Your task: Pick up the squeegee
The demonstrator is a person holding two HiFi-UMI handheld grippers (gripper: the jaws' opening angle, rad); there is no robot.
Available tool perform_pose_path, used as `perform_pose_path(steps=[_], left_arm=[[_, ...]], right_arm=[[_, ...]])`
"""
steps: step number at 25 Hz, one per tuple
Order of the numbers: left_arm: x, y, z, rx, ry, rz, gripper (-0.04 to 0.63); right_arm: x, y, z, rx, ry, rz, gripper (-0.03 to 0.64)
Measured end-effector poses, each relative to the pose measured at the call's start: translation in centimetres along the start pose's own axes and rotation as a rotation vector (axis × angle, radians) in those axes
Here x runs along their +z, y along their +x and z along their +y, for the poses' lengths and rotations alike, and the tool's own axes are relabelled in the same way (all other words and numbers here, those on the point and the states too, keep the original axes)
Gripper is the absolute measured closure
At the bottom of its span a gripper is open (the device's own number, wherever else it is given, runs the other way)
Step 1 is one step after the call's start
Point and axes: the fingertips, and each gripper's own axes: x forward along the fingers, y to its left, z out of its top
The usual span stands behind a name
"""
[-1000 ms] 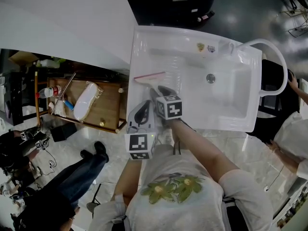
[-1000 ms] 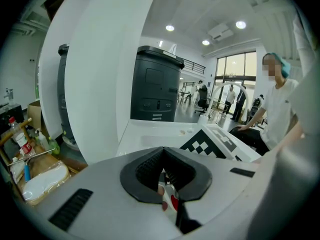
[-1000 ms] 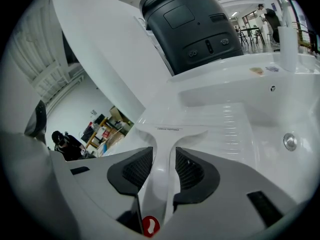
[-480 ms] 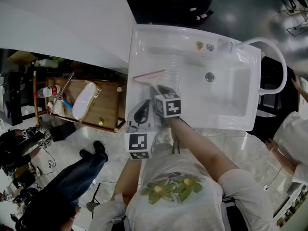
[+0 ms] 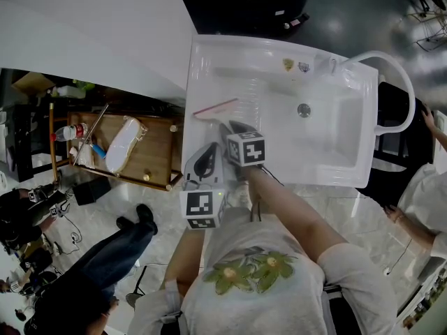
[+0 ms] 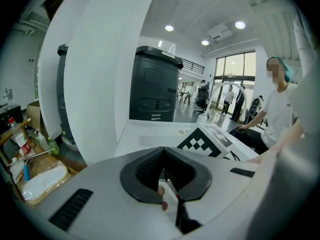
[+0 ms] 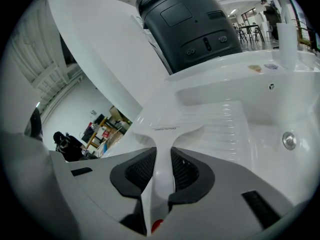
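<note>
We found the squeegee (image 5: 218, 110) lying on the ribbed drainer (image 5: 253, 98) at the left of the white sink (image 5: 279, 53), with its red blade at the far end and its handle pointing back toward us. Our right tongs (image 5: 233, 127) had just been closing, and their pads sat against the handle's two sides. Our left tongs (image 5: 209, 151), tips together and empty, hung just beside them at the sink's near rim. The drain (image 5: 303, 109) lay right of centre, and a wooden cart (image 5: 157, 155) carrying a bottle (image 5: 73, 132) stood at the left.
</note>
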Motion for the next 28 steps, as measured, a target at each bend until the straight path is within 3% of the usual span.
perform_pose_path(steps=[28], left_arm=[[1.6, -1.2, -0.2, 0.000, 0.034, -0.038, 0.586]], right_arm=[[1.9, -3.0, 0.5, 0.023, 0.000, -0.062, 0.520]])
